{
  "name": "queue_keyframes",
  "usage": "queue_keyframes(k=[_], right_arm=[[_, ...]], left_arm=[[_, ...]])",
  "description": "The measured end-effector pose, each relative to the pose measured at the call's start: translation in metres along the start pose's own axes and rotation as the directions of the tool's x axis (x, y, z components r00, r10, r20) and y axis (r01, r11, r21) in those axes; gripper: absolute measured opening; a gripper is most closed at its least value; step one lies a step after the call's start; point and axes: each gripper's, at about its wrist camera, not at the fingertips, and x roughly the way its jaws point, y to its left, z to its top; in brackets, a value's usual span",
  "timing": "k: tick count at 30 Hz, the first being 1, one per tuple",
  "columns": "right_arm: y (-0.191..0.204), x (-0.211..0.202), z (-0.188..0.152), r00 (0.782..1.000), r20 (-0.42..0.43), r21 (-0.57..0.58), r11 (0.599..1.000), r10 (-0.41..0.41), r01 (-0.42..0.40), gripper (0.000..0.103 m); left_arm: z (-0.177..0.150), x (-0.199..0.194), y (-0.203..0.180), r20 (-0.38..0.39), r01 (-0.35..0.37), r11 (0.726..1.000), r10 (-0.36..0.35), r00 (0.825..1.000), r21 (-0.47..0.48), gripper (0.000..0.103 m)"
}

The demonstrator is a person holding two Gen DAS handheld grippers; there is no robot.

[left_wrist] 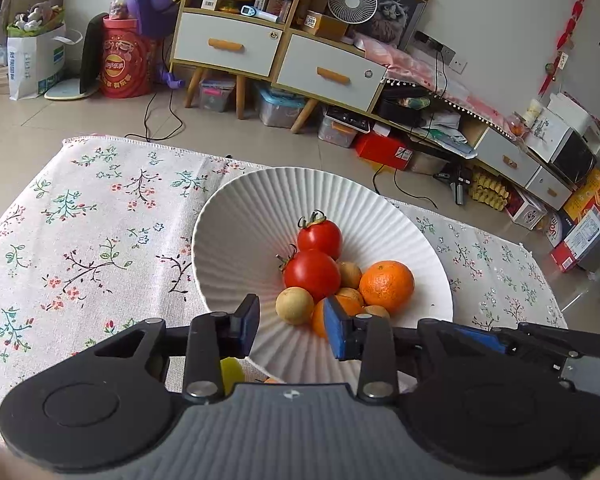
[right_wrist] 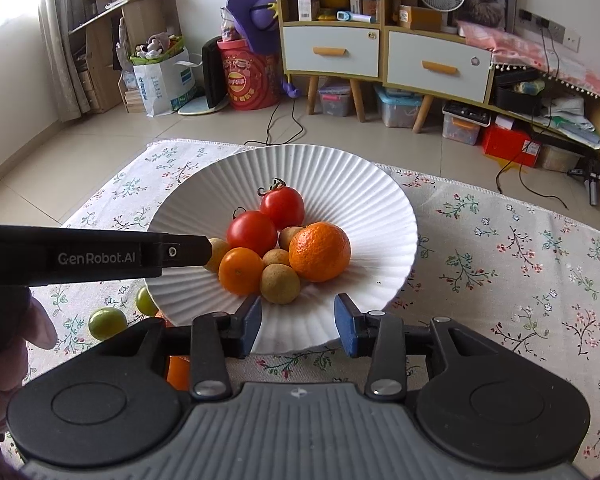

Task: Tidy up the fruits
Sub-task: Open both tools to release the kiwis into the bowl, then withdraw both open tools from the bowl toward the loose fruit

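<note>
A white ribbed bowl (left_wrist: 236,216) (right_wrist: 360,196) sits on the floral tablecloth. It holds two red tomatoes (left_wrist: 319,238) (right_wrist: 282,207), a large orange (left_wrist: 387,283) (right_wrist: 320,251), a smaller orange (right_wrist: 241,271) and several small brown fruits (left_wrist: 295,305) (right_wrist: 280,283). My left gripper (left_wrist: 292,330) is open and empty over the bowl's near rim; its body shows in the right wrist view (right_wrist: 96,256). My right gripper (right_wrist: 298,326) is open and empty over the near rim. Two green fruits (right_wrist: 107,322) and an orange (right_wrist: 178,372) lie on the cloth left of the bowl.
The tablecloth (left_wrist: 80,240) (right_wrist: 520,260) covers the table. Beyond the far edge are floor, cables, white-drawer cabinets (left_wrist: 276,52) (right_wrist: 380,52), storage boxes and a red tub (left_wrist: 126,60). A yellow-green fruit (left_wrist: 232,372) peeks out under my left gripper.
</note>
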Motion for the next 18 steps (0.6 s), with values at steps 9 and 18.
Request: queue_keyframes(k=[9,18], right_arm=[[-0.010,-0.018,-0.004,1.000,0.013,0.007,1.000,0.001,-0.001,0.049],[-0.010,-0.028,-0.010,1.000,0.010,-0.012,1.000,0.006,-0.006,0.060]], left_arm=[[-0.005,-0.016,0.002,-0.009,-0.008,0.997,0.009,1.000,0.075,0.052],[-0.016,-0.028,0.005,-0.028,-0.012,0.988,0.017,0.999,0.156,0.070]])
